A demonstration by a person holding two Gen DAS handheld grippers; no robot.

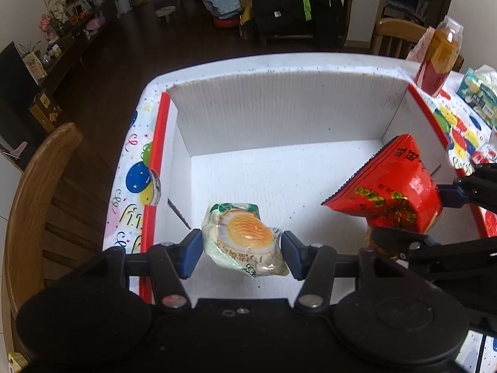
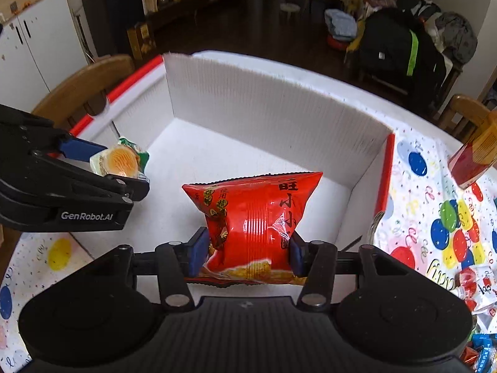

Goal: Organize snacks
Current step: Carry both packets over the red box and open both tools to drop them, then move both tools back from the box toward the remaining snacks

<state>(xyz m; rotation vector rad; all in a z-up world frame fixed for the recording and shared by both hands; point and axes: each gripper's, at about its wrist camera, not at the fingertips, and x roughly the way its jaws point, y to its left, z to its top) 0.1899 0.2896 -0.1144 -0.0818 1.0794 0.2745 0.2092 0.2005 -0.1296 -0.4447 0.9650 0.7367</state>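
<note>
Tablecloth (image 2: 435,205) printed with balloons, streamers and confetti covers the table, and on it stands a white corrugated box (image 1: 279,112) with red-edged side flaps, open at the top and bare inside. Above the box's near left part the left gripper (image 1: 240,250) clamps a clear egg packet (image 1: 242,239) — an orange yolk shows through the wrap — its blue pads pressed to both sides, the packet off the floor of the box. Right of it, also over the box's near side, the right gripper (image 2: 248,250) grips a red snack bag (image 2: 254,223) low down, the bag standing upright with its serrated top edge toward the box's far wall. Beyond the box's right corner an orange-and-red wrapped bottle (image 1: 439,56) stands on the cloth, with a tissue pack (image 1: 480,93) just right of it. Near the box's right side, close to the camera, small red-and-white wrapped snacks (image 2: 472,283) lie on the cloth. Wooden chairs (image 1: 34,199) stand at the box's left and behind its far right corner. Past the table the room has a dark wood floor, a low shelf along the left wall crowded with flowers and small items, white cabinets (image 2: 37,46), a small round stool, and a black jacket (image 1: 292,3) with a green reflective stripe draped over furniture — clothes heaped beside it.
</note>
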